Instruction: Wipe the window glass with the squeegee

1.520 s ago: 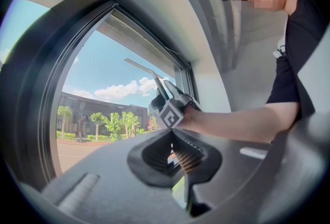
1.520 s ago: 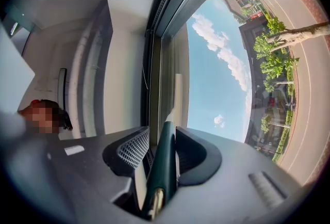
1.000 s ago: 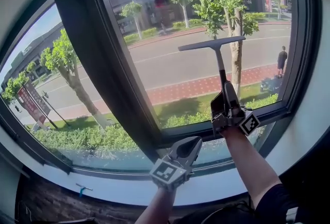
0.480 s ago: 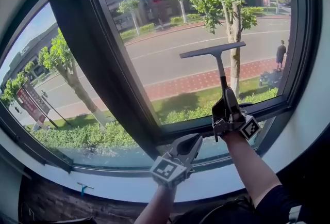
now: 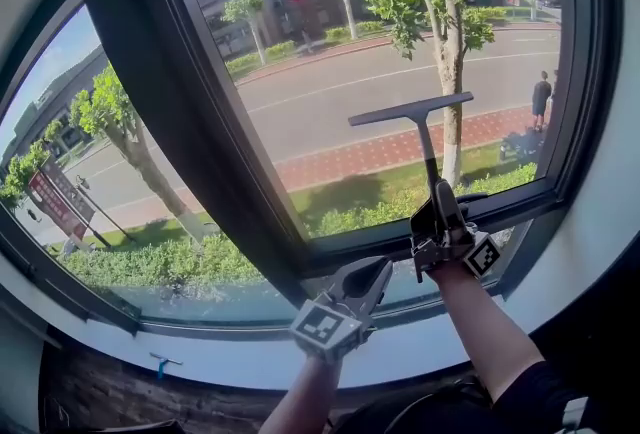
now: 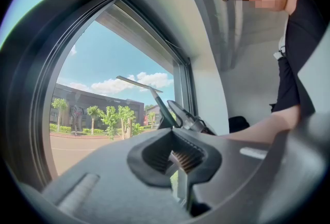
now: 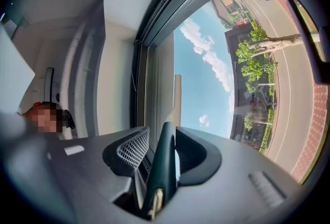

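Up at the right-hand pane of the window glass (image 5: 320,82) I had the squeegee (image 5: 412,109) raised. Its blade was roughly level across the middle of the pane and its shaft ran down into my right gripper (image 5: 438,217). The right gripper view settled the grip: jaws clamped hard on the dark green handle (image 7: 165,158), one on each side, handle upright between them.

My left gripper (image 5: 365,280) hung low by the bottom of the window, below and left of the squeegee, well apart from it. In its own view the jaws were closed together on nothing, ribbed pads (image 6: 190,158) meeting. It had no part in the job.

Step, as I judged it: a wiping stroke in hand, blade at about mid-height, so the lower part of the pane was left to cover. I couldn't say for sure that the rubber edge was pressed on the glass; the head view looked along it and contact didn't read, though it seemed to be against the pane.

Next move, by my reckoning:
- Draw the blade straight down toward the lower frame (image 5: 515,205).
- Hold it level and the pressure even.
- Stop short of the frame.
- Shift sideways for the strip beside it.

The main risk I saw was the blade tilting and leaving a streak.
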### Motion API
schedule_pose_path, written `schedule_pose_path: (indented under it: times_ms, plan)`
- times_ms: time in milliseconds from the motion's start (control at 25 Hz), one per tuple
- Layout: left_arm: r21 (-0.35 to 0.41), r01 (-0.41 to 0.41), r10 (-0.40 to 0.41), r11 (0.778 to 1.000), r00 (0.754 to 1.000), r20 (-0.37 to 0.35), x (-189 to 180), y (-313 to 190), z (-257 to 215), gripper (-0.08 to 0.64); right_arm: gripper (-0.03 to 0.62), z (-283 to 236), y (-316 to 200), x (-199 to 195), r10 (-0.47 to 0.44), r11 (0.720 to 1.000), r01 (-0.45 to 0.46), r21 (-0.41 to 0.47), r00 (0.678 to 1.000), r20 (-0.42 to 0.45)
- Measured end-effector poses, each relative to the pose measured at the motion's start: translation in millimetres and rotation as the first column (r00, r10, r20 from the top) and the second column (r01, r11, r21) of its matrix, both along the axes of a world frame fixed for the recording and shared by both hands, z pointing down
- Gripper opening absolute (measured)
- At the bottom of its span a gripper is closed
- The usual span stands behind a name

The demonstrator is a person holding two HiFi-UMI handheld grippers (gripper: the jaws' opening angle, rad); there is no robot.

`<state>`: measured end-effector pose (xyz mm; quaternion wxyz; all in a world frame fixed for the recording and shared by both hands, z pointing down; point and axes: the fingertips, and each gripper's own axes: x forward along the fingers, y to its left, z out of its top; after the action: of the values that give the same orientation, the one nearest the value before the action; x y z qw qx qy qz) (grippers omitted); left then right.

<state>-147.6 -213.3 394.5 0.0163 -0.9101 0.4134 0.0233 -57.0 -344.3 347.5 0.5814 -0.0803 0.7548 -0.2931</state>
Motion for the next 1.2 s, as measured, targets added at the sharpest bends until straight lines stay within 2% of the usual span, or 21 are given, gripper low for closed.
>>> schedule_pose_path:
  times_ms: [120, 200, 320, 480, 760, 880, 1040, 1200]
  plan:
    - [-0.003, -0.002, 0.002, 1.0, 1.0, 0.001, -1, 0, 1, 0.002, 0.164, -8, 8, -3, -0.022, 0.999, 0.023, -0.029, 0.999, 0.034]
    - [-0.005, -0.003, 0.003, 1.0, 1.0, 0.001, -1, 1, 1, 0.002, 0.164, 5, 4, 0, -0.004, 0.999, 0.004, -0.032, 1.0, 0.009]
    - [-0.008, -0.005, 0.005, 1.0, 1.0, 0.004, -1, 2, 3, 0.002, 0.164, 5, 9, -1, -0.016, 0.998, 0.017, -0.059, 1.0, 0.027]
    - [-0.014, -0.008, 0.008, 1.0, 1.0, 0.004, -2, 2, 5, 0.002, 0.164, 34, 4, 1, 0.007, 0.997, -0.008, -0.08, 1.0, -0.015]
    - [-0.023, -0.014, 0.015, 1.0, 1.0, 0.007, 0, 5, 9, 0.002, 0.163, 61, 8, 6, 0.01, 0.992, -0.013, -0.127, 1.0, -0.025]
    - [-0.026, -0.019, 0.019, 0.999, 1.0, 0.011, 1, 6, 10, 0.002, 0.163, 51, 20, -1, -0.033, 0.982, 0.039, -0.185, 0.999, 0.037]
    - [-0.028, -0.024, 0.025, 0.999, 1.0, 0.013, 1, 6, 11, 0.002, 0.163, 93, 12, 7, 0.006, 0.984, -0.014, -0.179, 0.999, -0.044]
    - [-0.033, -0.027, 0.027, 0.999, 1.0, 0.012, 3, 7, 13, 0.002, 0.163, 105, 14, 8, 0.005, 0.98, -0.016, -0.196, 0.998, -0.055]
